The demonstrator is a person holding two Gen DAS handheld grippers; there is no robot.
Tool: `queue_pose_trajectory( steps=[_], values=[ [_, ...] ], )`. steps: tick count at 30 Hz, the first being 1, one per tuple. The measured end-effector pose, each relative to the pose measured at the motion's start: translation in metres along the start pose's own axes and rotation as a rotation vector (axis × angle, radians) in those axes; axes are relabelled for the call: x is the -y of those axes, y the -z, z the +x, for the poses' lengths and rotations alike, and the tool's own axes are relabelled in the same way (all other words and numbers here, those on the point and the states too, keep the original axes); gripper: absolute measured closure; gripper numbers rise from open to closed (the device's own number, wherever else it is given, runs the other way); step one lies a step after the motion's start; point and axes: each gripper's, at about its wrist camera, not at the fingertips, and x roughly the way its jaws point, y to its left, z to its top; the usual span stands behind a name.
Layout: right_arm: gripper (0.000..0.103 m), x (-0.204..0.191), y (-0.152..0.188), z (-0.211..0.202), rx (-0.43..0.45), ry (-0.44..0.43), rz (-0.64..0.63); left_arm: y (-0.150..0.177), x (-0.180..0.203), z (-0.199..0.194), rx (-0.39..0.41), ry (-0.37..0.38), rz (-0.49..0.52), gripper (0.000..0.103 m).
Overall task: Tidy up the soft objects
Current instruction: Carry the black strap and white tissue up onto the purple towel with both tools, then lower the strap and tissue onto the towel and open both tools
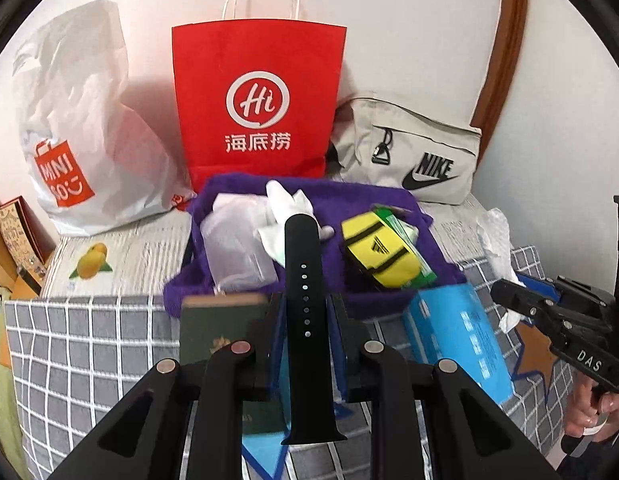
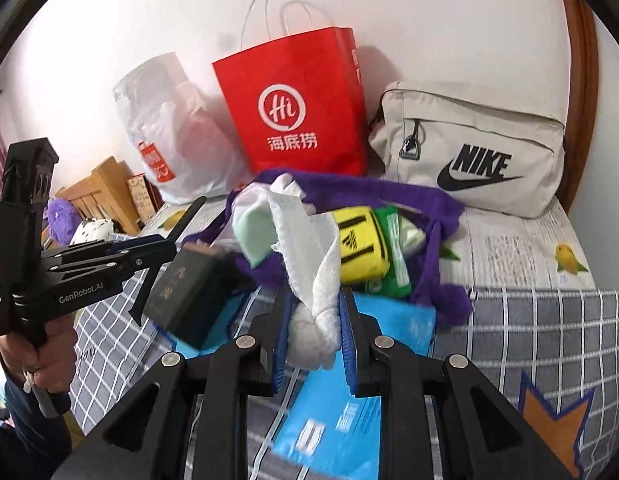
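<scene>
Soft, bright light is filling both pictures. The red bag (image 1: 258, 100) is throwing a faint shadow on the wall (image 1: 409, 20). Edges are bending round and going dark. Some close things are looking blurry.

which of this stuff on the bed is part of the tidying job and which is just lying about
In the job:
- black watch strap, clamped in the left hand-held gripper
- white cloth, clamped in the right hand-held gripper
- purple fuzzy bag holding soft items
- yellow pouch

Lying about:
- red paper bag
- Nike pouch
- white plastic bag
- dark green booklet
</scene>
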Motion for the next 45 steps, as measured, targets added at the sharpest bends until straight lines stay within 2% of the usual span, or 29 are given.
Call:
queue_pose_trajectory(
  steps=[15,25,30,35,45],
  values=[
    [0.08,0.018,-0.066,0.071,-0.027,0.017,0.003,-0.064,-0.025,0.048,0.015,0.002,-0.055,0.083],
    [0.08,0.021,-0.096,0.109,-0.049,0.009,-0.007,-0.081,-0.042,0.091,-0.023,0.009,-0.091,0.083],
    [0.08,0.023,-0.093,0.138,-0.12,-0.022,0.003,-0.079,-0.049,0.109,-0.057,0.005,-0.095,0.083],
    [0.08,0.017,-0.081,0.167,-0.202,-0.06,-0.017,-0.077,-0.052,0.117,-0.079,0.037,-0.106,0.083],
    [0.079,0.009,-0.066,0.196,-0.316,-0.089,-0.029,-0.07,-0.05,0.137,-0.129,0.07,-0.116,0.083]
  ],
)
